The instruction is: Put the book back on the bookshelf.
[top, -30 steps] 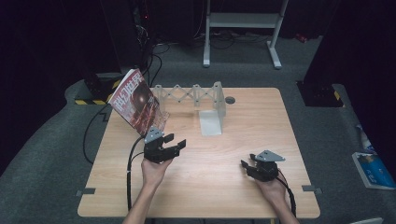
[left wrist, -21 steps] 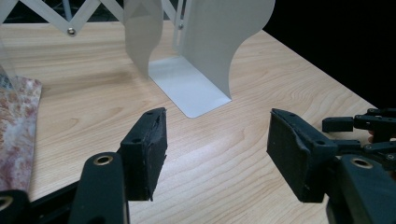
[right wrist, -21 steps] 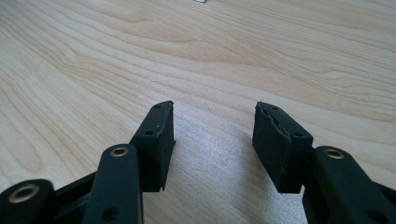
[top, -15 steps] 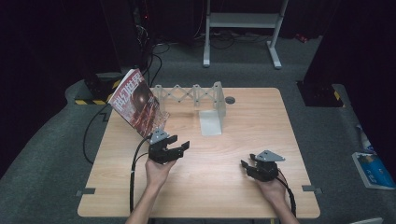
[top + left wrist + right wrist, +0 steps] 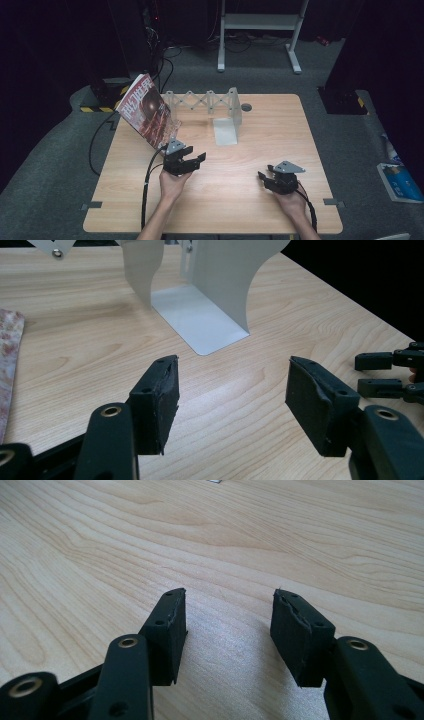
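Note:
A red magazine (image 5: 147, 110) leans tilted against the left end of a white expanding rack (image 5: 200, 102) at the back of the wooden table (image 5: 250, 200). A white metal bookend (image 5: 227, 127) (image 5: 210, 315) stands at the rack's right end. My left gripper (image 5: 192, 160) (image 5: 232, 405) hovers in front of the magazine, open, with bare wood between its jaws, which point at the bookend. My right gripper (image 5: 267, 179) (image 5: 230, 635) rests low near the front right of the table, open and with nothing between its pads.
A dark round grommet (image 5: 246, 107) sits in the table behind the bookend. A floral cloth edge (image 5: 9, 360) lies at the left of the left gripper view. A white stand (image 5: 260, 30) and cables are on the floor beyond the table. A blue booklet (image 5: 400, 182) lies on the floor at right.
My left gripper has drifted slightly toward the front and right, away from the magazine. The right gripper has stayed where it was.

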The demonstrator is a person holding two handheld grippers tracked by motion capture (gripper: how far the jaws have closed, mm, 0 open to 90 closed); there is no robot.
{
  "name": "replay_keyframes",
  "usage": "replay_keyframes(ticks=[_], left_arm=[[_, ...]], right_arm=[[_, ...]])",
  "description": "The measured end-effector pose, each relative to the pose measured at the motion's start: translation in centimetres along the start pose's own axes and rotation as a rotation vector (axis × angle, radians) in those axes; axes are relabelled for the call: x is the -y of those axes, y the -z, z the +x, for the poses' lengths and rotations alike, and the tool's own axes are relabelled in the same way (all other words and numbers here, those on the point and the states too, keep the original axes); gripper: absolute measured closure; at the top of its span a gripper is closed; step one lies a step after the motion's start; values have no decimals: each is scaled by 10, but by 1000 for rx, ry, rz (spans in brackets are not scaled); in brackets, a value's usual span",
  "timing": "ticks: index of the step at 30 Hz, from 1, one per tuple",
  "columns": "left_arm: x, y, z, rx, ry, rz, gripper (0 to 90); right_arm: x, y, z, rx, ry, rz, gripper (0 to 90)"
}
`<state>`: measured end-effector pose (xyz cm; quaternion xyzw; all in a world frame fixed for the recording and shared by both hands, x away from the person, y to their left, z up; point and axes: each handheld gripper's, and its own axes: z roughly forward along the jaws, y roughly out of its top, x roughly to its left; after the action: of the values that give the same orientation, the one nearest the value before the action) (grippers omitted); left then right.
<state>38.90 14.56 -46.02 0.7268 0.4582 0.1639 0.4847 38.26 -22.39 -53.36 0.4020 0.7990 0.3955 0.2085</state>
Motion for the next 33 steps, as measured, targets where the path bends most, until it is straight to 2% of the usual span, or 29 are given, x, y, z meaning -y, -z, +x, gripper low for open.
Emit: replay_keyframes(ticks=[26,33], left_arm=[[9,-20,-3,-1,4,9,383],[12,-26,-2,-8,-2,27,383]], right_arm=[[0,0,0,0,1,0,483],[0,0,0,0,1,0,483]])
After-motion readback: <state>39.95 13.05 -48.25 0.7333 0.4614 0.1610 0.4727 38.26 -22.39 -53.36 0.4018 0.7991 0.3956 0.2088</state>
